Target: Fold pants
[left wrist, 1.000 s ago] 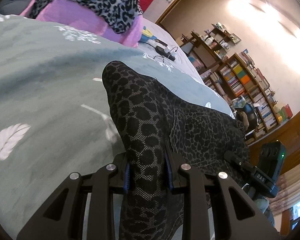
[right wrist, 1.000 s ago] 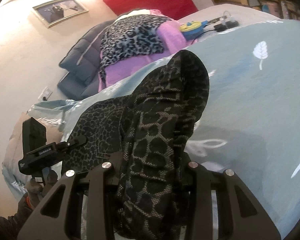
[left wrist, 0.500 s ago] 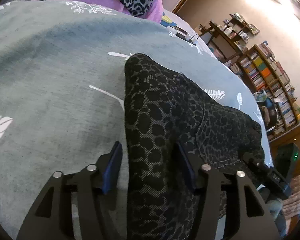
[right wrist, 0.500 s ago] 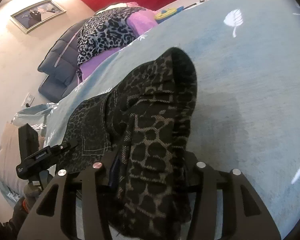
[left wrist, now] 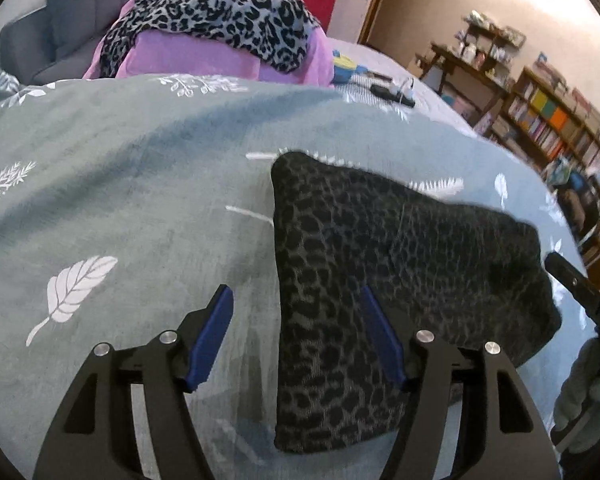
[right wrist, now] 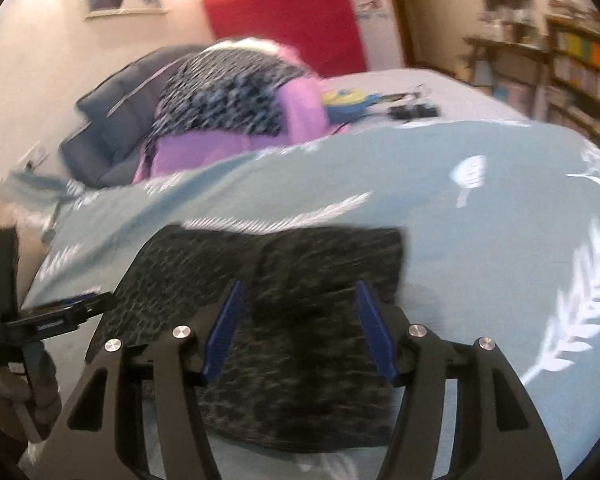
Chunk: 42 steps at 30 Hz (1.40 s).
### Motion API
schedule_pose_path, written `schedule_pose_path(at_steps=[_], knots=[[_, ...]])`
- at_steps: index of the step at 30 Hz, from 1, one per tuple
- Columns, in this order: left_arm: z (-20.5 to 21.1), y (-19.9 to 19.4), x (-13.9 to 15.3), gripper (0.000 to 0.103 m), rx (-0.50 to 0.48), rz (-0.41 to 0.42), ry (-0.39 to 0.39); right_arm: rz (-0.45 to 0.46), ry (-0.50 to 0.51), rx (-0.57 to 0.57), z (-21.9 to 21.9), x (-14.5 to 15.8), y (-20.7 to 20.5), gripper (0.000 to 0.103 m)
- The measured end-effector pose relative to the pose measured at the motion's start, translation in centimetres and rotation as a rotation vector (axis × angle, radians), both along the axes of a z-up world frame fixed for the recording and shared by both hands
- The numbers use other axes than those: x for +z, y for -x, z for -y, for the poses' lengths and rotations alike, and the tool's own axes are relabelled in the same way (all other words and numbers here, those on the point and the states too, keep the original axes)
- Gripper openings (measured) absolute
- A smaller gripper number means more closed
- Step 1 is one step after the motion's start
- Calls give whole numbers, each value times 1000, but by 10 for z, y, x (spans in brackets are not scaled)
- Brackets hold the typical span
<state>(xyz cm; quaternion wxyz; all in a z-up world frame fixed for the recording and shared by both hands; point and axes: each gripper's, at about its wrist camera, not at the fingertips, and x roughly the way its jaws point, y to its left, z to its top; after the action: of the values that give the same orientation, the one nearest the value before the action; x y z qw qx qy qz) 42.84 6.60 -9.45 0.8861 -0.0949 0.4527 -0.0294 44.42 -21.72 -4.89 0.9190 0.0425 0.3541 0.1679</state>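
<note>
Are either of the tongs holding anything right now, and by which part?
Nothing is held. Both left tongs and right tongs have just been opening, and the dark leopard-print pants lie released on the grey-green leaf-print bedspread.

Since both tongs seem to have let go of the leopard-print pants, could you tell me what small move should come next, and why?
Probably draw both tongs back and up, clear of the cloth. The left tongs and right tongs have just been opening, pads off the fabric, and the folded pants lie flat on the bedspread; retreating straight avoids dragging the fold open.
</note>
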Motion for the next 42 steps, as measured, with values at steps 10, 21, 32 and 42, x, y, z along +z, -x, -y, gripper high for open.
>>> schedule_pose_path(at_steps=[10,21,32,42], knots=[[-1,-11,-36,77,28,-63,-9,-113,-61,18,12,-46,-26,60],[16,12,-5,87,65,-10,-157,-9,60,-31,-2,-10,25,68],[54,51,33,94,7,89,-190,6,101,-42,-2,4,79,82],[81,86,68,95,-53,189,-249,63,75,-43,-3,28,118,90]])
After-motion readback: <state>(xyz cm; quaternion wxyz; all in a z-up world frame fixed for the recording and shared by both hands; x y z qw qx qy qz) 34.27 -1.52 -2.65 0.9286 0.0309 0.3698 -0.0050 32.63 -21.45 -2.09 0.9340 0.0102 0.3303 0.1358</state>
